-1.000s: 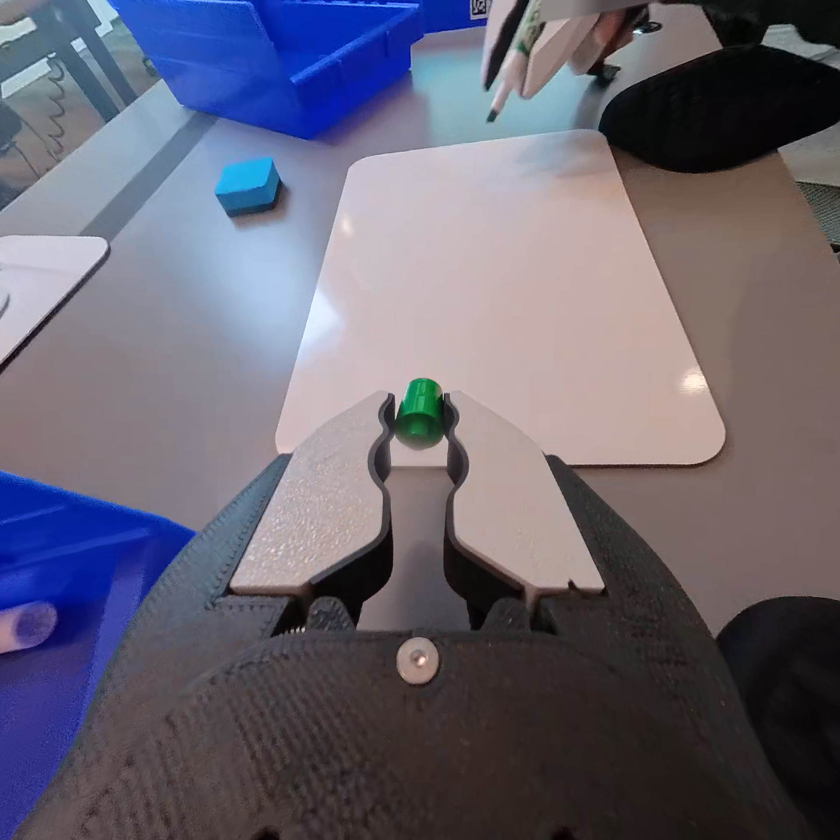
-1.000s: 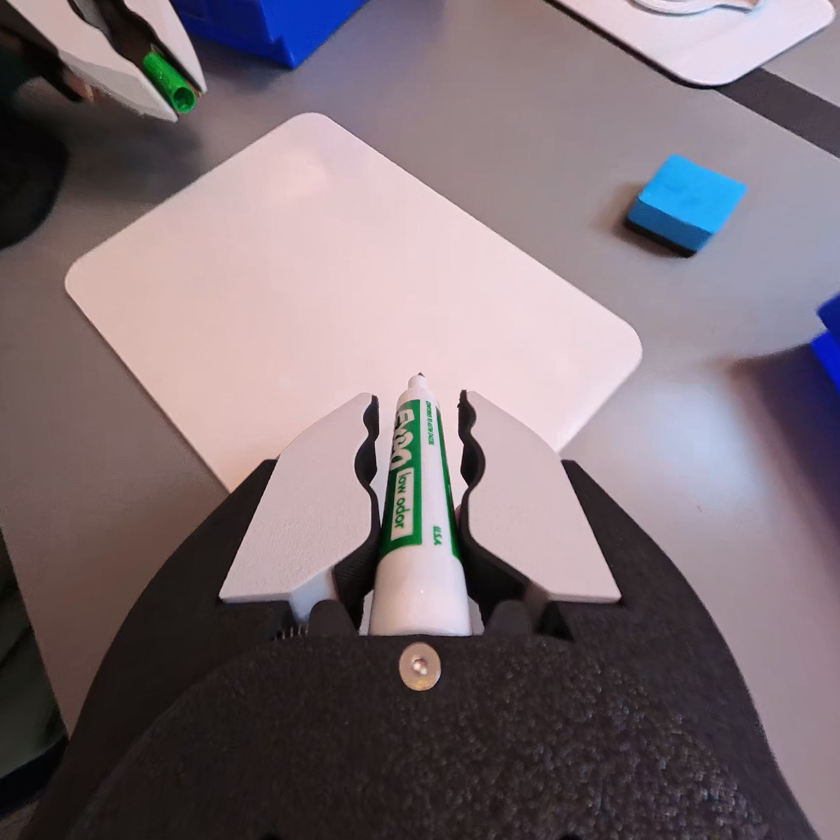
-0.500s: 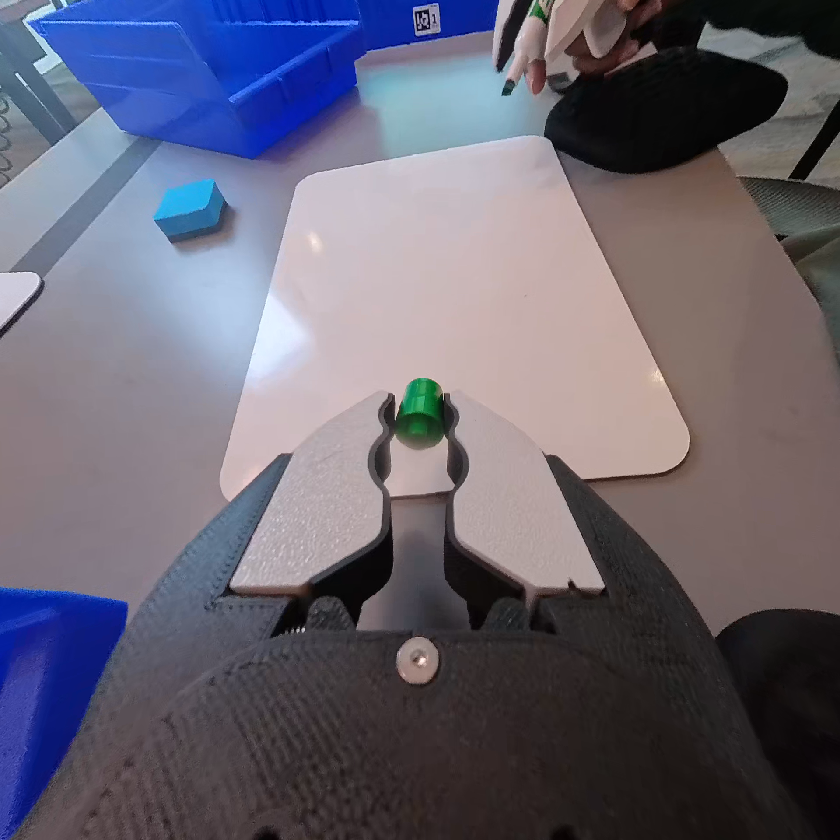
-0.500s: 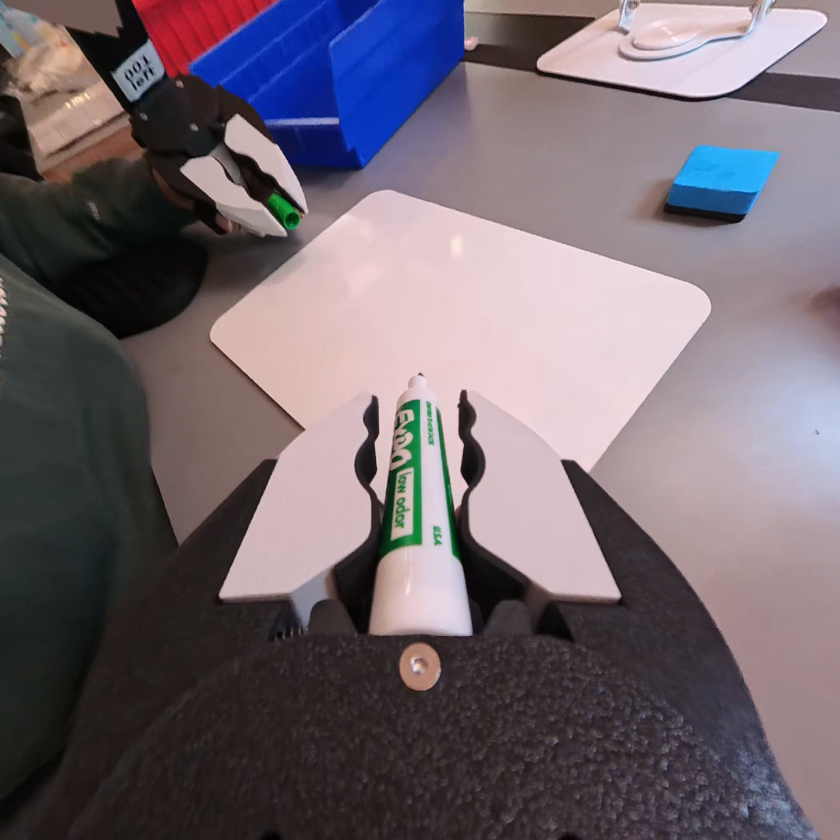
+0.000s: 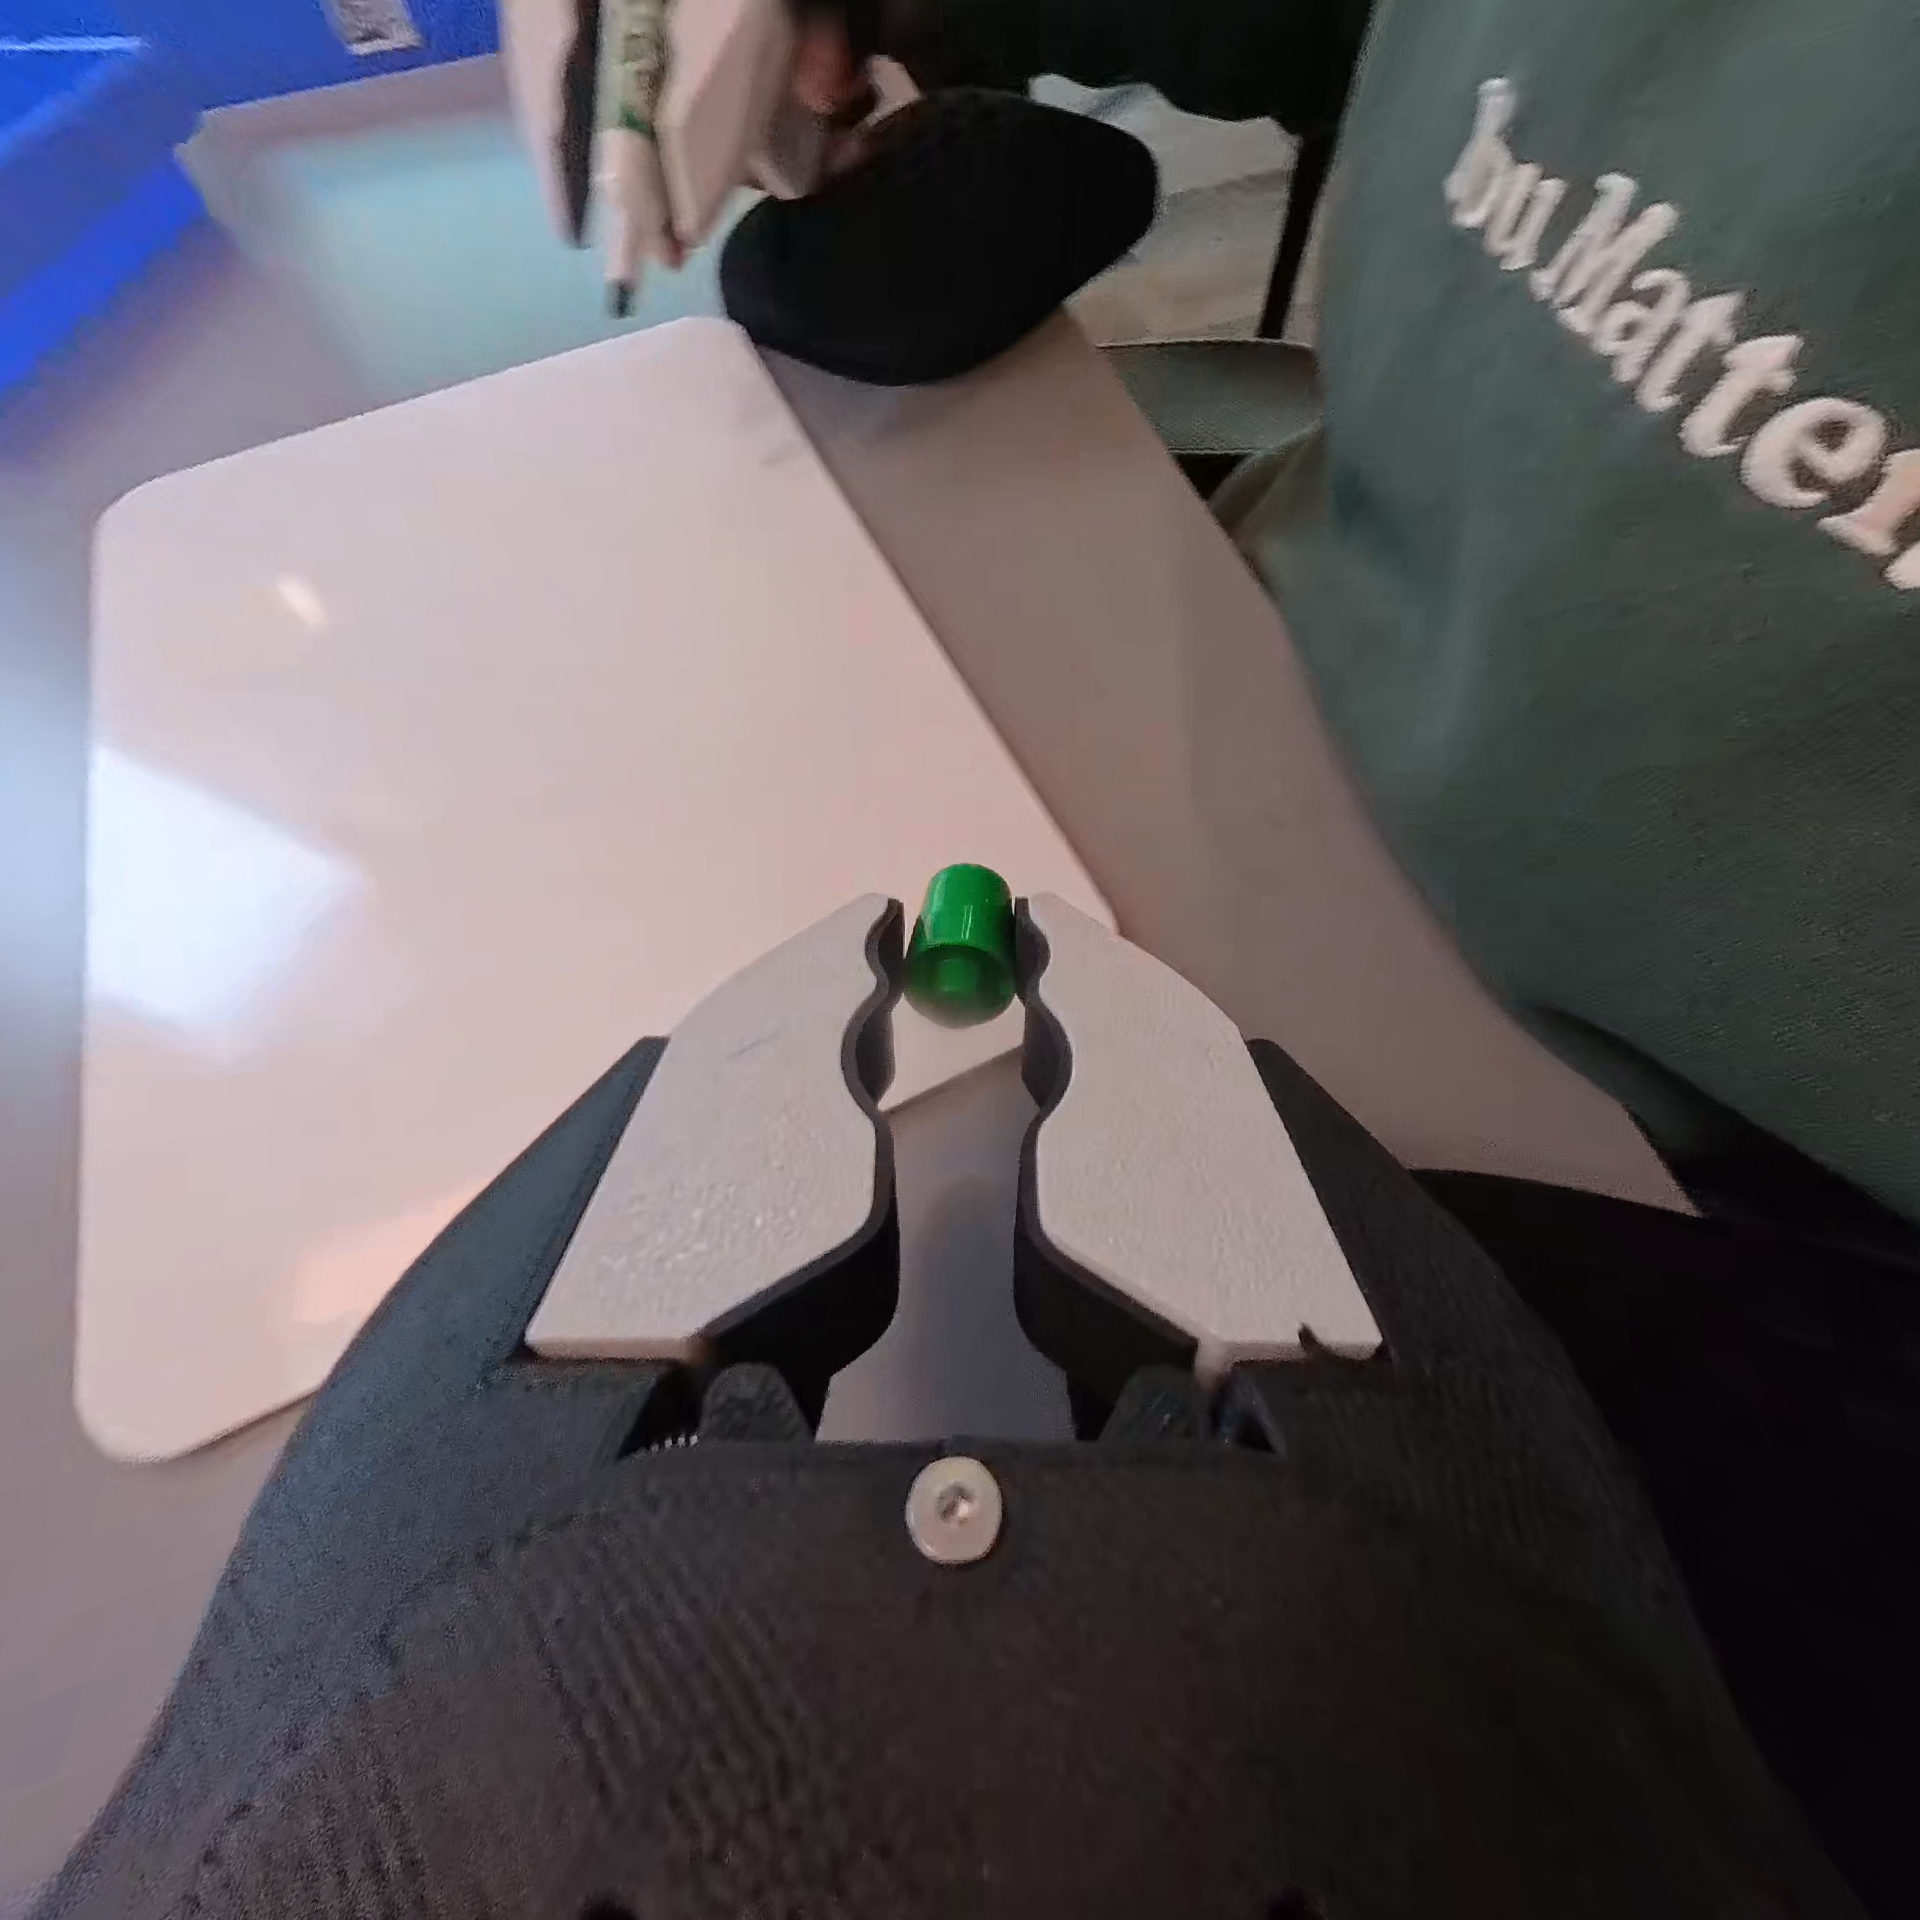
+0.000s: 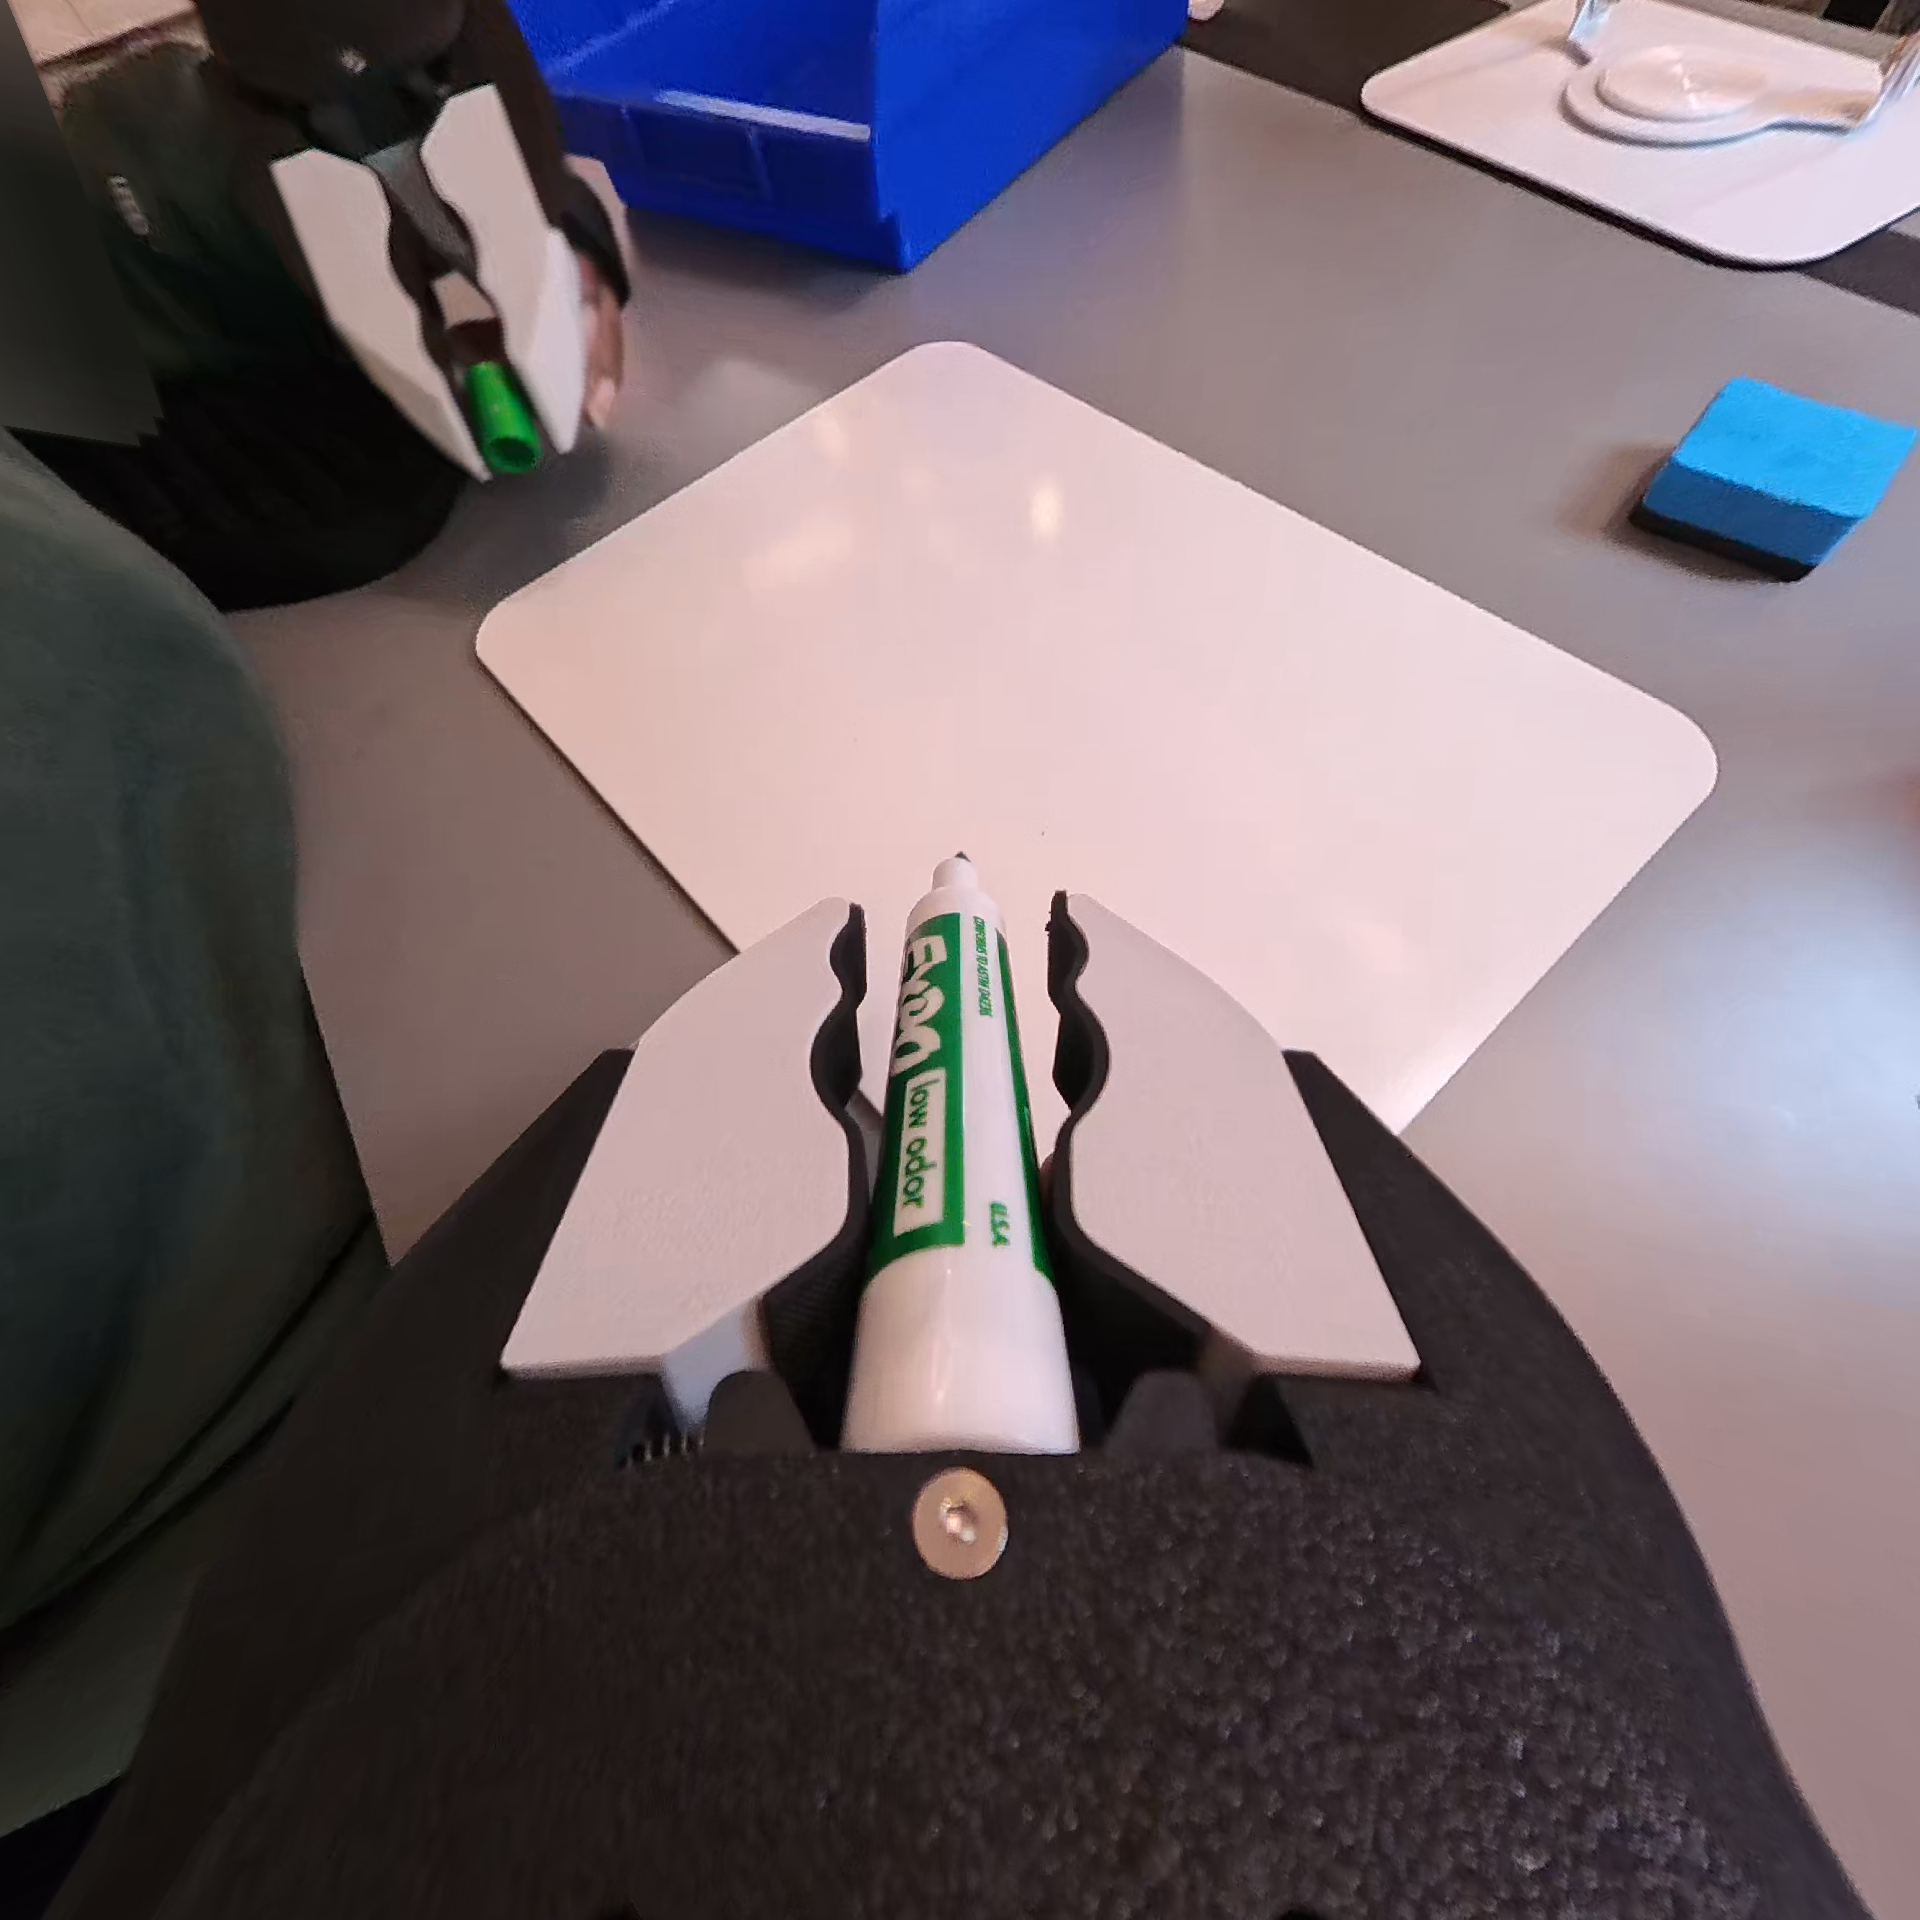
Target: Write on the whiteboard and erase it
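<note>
The right gripper (image 6: 956,914) clamps the uncapped green dry-erase marker (image 6: 961,1122) tip-forward over the blank whiteboard (image 6: 1091,675), seemingly ready to write, while the left gripper (image 5: 956,920) pinches the green cap (image 5: 956,945) aside, and the blue eraser (image 6: 1782,473) waits nearby.

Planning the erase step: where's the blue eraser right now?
Right wrist view only: the blue eraser lies on the grey table at the right edge, just beyond the whiteboard and short of the white mat. No gripper touches it.
</note>
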Demonstrator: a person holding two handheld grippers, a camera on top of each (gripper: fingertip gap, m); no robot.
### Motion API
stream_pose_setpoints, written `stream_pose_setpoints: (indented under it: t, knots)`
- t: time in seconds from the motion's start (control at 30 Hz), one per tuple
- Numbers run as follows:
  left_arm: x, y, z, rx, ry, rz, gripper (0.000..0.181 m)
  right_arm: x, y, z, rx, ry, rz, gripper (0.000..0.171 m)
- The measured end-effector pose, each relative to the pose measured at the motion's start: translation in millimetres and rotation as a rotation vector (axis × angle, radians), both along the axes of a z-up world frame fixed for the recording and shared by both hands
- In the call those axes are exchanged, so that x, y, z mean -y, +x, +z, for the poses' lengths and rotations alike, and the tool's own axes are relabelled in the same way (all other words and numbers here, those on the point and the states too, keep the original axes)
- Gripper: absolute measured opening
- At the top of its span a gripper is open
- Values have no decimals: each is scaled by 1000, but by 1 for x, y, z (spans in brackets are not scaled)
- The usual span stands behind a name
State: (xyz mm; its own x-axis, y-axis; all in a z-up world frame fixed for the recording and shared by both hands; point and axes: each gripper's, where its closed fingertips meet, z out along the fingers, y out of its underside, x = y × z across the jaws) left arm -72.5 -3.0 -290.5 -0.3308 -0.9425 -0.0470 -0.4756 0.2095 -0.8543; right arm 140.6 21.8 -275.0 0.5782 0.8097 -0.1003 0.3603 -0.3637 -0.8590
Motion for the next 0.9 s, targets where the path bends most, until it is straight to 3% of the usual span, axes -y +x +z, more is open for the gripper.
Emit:
stream_pose_setpoints:
  t: [0.1, 0.3, 0.6, 0.73, 0.9]
  knots:
    - [25, 9, -9, -53, 53, -101, 20, -10, -1, 3, -5, 15, -13, 34]
    - [38, 7, -35, -175, 186, -178, 20, -15, -2, 13, -4, 47, -8, 34]
    - [27, 33, -40, -180, 318, -78, 20, -19, -4, 16, 10, 53, -21, 34]
    - [23, 44, -28, -98, 352, -61, 20, -32, -33, 22, 25, 35, 22, 34]
    - [-37, 25, 26, 224, 212, 249, 20, -66, -97, 18, 130, 26, 83, 34]
